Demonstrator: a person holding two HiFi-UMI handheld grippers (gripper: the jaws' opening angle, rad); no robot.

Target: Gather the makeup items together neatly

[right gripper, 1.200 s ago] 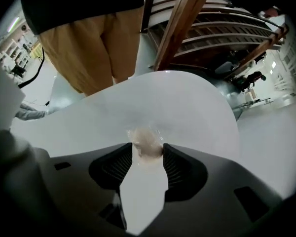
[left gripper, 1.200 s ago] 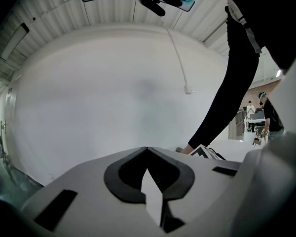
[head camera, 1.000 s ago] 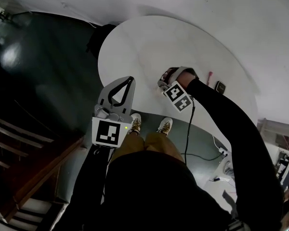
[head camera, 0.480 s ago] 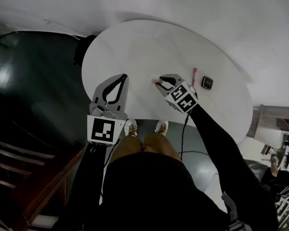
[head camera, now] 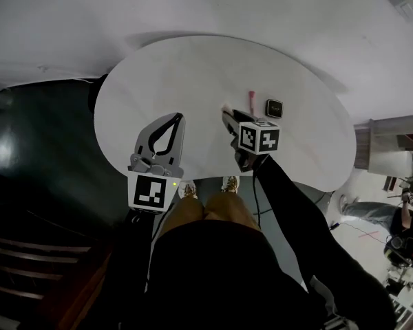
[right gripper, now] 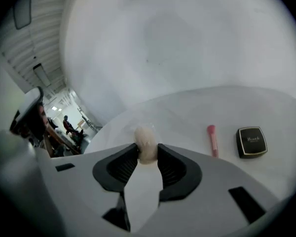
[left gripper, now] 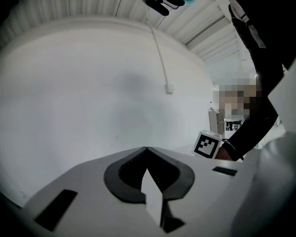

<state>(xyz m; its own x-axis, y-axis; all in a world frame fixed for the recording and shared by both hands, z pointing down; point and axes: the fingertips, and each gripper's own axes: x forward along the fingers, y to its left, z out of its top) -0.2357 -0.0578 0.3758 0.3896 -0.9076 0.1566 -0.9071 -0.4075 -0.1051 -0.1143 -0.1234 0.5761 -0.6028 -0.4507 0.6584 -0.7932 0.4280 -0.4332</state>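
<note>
Cream-coloured round makeup puff is sitting pinched between the jaws of the right gripper over the middle of the round white tabletop. In the head view it is showing only as a pale sliver. Those jaws have just been easing apart slightly. The left gripper is hovering clenched and empty by the near edge. A pink lipstick tube and a black square compact are lying side by side toward the right edge. Compared with a second ago, the right gripper is sitting rolled over.
</note>
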